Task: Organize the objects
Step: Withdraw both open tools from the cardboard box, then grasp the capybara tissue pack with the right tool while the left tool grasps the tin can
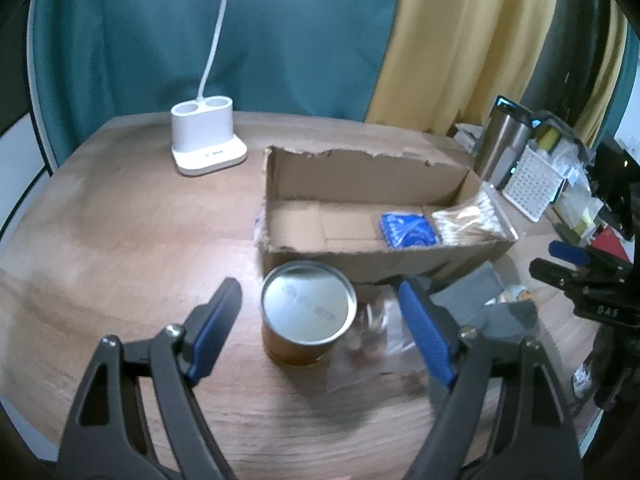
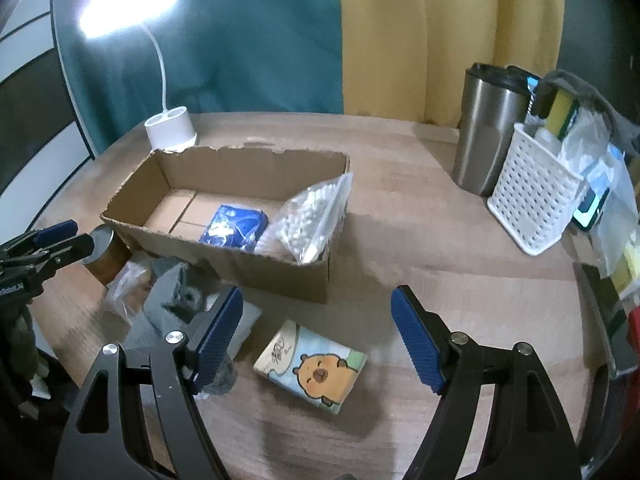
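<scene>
Wooden round table (image 2: 420, 216), lamp on. Left to right: white plastic lamp base with two wells (image 1: 206, 140) at the far left, outside the task. Left gripper (image 1: 320, 308) has its jaws spread wide and empty; the brown cylindrical tin with a silver lid (image 1: 309, 314) stands upright between the blue pads, touching neither. Judged: next pick for this hand. Just right of the tin lie a crumpled clear plastic bag (image 1: 370, 332) and a grey foam or fabric piece (image 1: 476, 296), contents too blurred to name. Behind them, the open torn-edged cardboard box (image 2: 276, 268) already holds a blue plastic packet (image 2: 236, 226) and a clear zip bag of cotton swabs (image 2: 310, 220) leaning in its right end; the left half of the box floor is bare. Right gripper (image 2: 318, 328) is likewise spread and empty, hanging above the small tissue pack printed with a brown cartoon animal (image 2: 312, 368), which lies flat on the table in front of the box. Far right: steel tumbler (image 2: 486, 132), white perforated basket (image 2: 532, 200). Estimate: two items stowed, at least four left loose; task under halfway.
</scene>
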{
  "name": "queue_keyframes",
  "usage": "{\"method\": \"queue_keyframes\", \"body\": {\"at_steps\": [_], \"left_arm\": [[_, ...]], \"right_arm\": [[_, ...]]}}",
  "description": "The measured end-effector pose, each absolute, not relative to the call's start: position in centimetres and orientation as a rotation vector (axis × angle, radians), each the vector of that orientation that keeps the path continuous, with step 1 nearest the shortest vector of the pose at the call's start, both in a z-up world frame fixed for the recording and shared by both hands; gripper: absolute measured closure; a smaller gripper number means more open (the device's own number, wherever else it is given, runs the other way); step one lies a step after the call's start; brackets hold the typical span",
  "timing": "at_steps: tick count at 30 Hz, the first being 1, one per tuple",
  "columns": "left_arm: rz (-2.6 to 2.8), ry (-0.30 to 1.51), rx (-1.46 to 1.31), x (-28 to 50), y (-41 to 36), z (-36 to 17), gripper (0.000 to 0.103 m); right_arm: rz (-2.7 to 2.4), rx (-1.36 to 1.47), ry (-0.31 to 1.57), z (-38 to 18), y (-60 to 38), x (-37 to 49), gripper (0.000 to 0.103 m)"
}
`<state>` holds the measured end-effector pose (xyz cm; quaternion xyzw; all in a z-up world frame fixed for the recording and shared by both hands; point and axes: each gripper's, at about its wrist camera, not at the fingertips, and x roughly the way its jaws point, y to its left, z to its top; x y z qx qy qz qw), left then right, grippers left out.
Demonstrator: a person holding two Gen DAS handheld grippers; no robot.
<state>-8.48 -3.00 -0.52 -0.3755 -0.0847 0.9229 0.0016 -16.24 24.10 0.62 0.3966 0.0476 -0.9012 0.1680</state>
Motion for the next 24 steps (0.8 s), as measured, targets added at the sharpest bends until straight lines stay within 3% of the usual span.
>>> {"method": "queue_keyframes", "body": {"at_steps": [24], "left_arm": [[2.881,-0.159,-1.241,-9.8,-3.5,-3.1,0.021]], "right_arm": [[-2.520,1.350,0.052,-3.9,23.3,-16.7,0.024]]}}
